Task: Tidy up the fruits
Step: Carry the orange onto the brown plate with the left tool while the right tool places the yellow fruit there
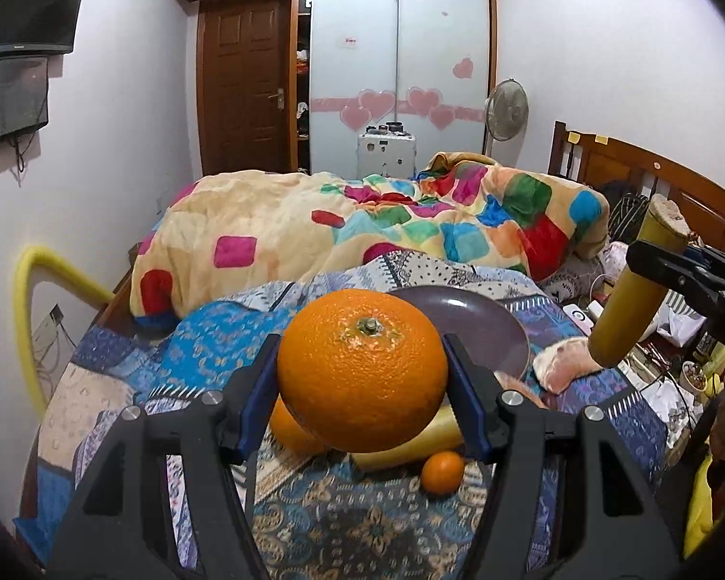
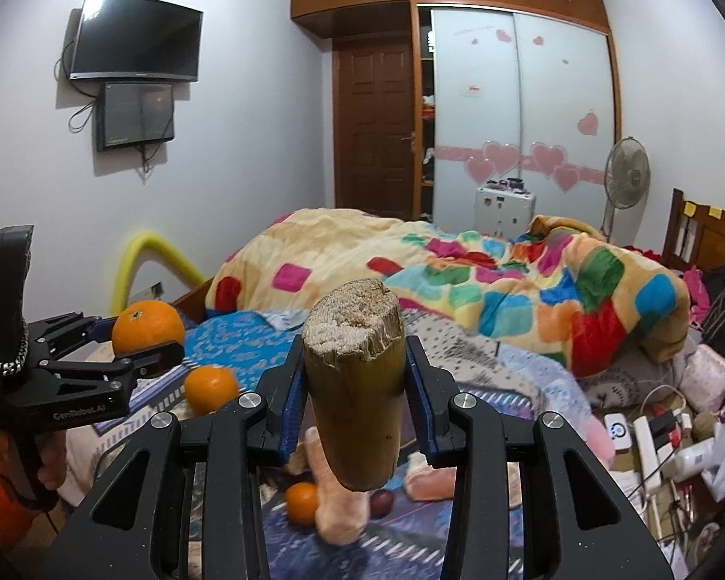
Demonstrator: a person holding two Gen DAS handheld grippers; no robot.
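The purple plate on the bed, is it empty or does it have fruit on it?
Cannot tell fully: the purple plate shows a bare inside, but the big orange hides part.

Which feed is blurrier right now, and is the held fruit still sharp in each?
Left wrist: large orange sharp, small orange slightly soft. Right wrist: sugarcane piece sharp, loose orange and bedspread motion-smeared; both edges fisheye-bent.
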